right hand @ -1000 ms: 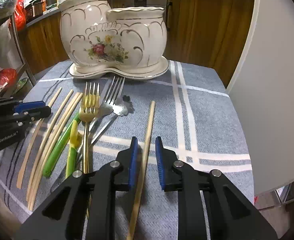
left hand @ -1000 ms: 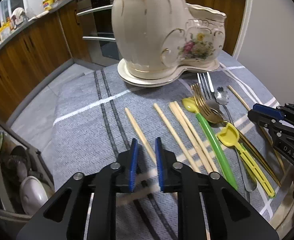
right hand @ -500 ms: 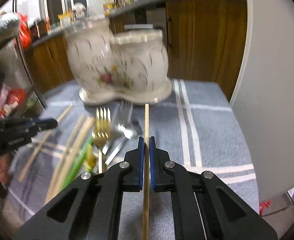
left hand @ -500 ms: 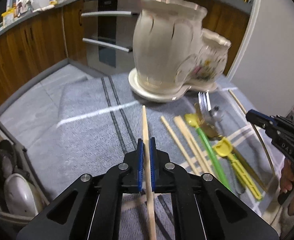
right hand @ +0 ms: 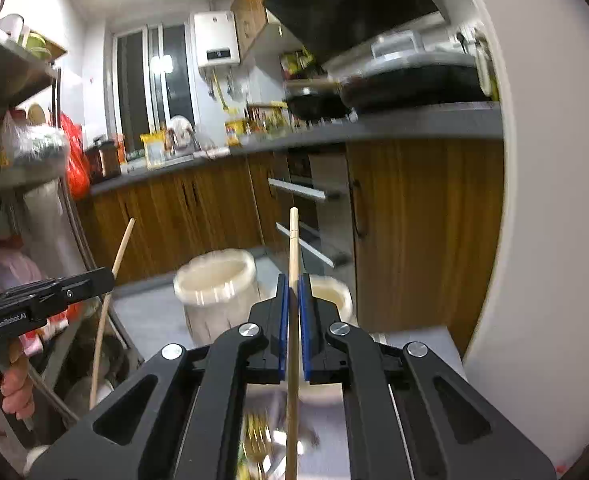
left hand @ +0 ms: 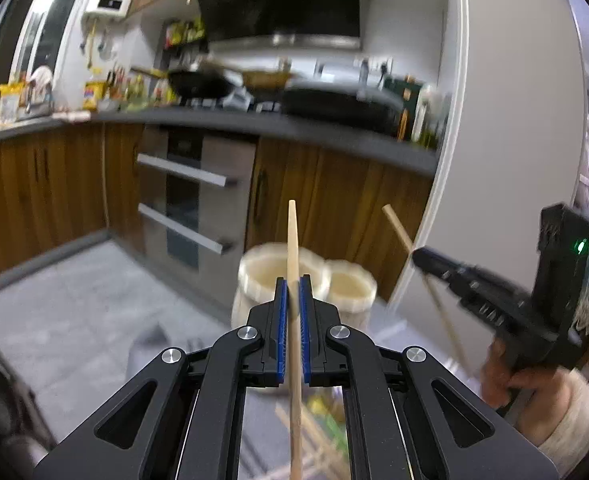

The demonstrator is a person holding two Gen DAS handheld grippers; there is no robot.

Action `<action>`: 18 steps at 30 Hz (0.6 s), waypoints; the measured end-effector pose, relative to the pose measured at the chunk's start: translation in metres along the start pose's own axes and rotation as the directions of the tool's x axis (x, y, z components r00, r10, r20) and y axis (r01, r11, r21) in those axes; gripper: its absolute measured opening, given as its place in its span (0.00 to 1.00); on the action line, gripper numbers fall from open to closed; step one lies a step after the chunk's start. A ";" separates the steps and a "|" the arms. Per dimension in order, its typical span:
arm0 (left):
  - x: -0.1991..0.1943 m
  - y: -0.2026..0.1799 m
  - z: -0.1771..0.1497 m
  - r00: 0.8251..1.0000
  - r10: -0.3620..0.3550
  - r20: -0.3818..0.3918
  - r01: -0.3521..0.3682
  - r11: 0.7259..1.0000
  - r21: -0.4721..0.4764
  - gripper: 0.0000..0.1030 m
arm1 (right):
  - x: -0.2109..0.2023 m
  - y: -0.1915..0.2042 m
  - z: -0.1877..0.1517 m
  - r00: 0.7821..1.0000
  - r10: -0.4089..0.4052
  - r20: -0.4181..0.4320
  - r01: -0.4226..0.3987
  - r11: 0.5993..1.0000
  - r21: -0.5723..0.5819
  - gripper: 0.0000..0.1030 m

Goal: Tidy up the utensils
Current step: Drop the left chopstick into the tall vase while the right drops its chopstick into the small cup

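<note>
My left gripper [left hand: 293, 286] is shut on a wooden chopstick [left hand: 292, 240] that points up and forward, above the cream two-part ceramic holder [left hand: 262, 272]. My right gripper [right hand: 293, 284] is shut on a second wooden chopstick [right hand: 293, 240], raised over the same ceramic holder [right hand: 214, 280]. Both holder mouths face up, blurred. Each view shows the other gripper with its chopstick: the right gripper [left hand: 426, 258] at the right of the left wrist view, the left gripper [right hand: 106, 276] at the left of the right wrist view. Loose utensils [right hand: 262, 448] lie blurred on the cloth below.
Wooden kitchen cabinets [left hand: 334, 200] and an oven with steel handles [left hand: 182, 200] stand behind the table. A white wall panel [right hand: 534, 240] borders the right side. A shelf rack with bags [right hand: 34, 152] is at the left. A person's hand [right hand: 10, 388] holds the left gripper.
Both grippers closed on a chopstick each, then rose off the cloth and tilted up; the holder now sits low in both views and the kitchen counter fills the upper part.
</note>
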State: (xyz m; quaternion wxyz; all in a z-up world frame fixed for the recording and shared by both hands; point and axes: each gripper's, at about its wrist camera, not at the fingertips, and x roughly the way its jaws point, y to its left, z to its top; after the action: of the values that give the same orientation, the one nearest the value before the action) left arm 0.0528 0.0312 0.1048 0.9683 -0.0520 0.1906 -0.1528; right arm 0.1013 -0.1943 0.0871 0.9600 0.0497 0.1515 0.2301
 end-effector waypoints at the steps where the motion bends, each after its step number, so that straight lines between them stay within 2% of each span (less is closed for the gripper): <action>1: 0.002 -0.002 0.010 1.000 0.001 0.027 -0.001 1.000 0.003 0.07 | 0.005 0.002 0.011 0.999 0.007 0.032 -0.007 1.000 0.002 0.05; 4: 0.011 -0.004 0.042 0.994 0.007 0.110 -0.007 1.000 -0.001 0.07 | 0.022 0.004 0.033 0.995 0.017 0.094 -0.018 1.000 0.008 0.05; 9: 0.045 -0.003 0.075 0.981 0.059 0.183 -0.052 0.998 -0.040 0.07 | 0.052 -0.004 0.050 0.988 -0.005 0.155 -0.004 0.998 0.056 0.05; 14: 0.074 0.006 0.089 0.964 0.111 0.241 -0.091 0.992 -0.092 0.07 | 0.083 -0.019 0.046 0.980 -0.071 0.187 0.053 0.994 0.100 0.05; 17: 0.091 0.004 0.083 0.948 0.194 0.252 -0.186 0.981 -0.057 0.07 | 0.102 -0.024 0.035 0.976 -0.121 0.180 0.104 0.989 0.101 0.05; 18: 0.098 0.006 0.081 0.952 0.195 0.235 -0.186 0.981 -0.062 0.07 | 0.109 -0.025 0.032 0.977 -0.131 0.166 0.117 0.989 0.094 0.05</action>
State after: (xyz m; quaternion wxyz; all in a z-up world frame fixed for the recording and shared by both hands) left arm 0.1723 0.0095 0.1435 0.9932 -0.0705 0.0792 -0.0476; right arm 0.2145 -0.1675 0.0837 0.9791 0.1002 0.0804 0.1580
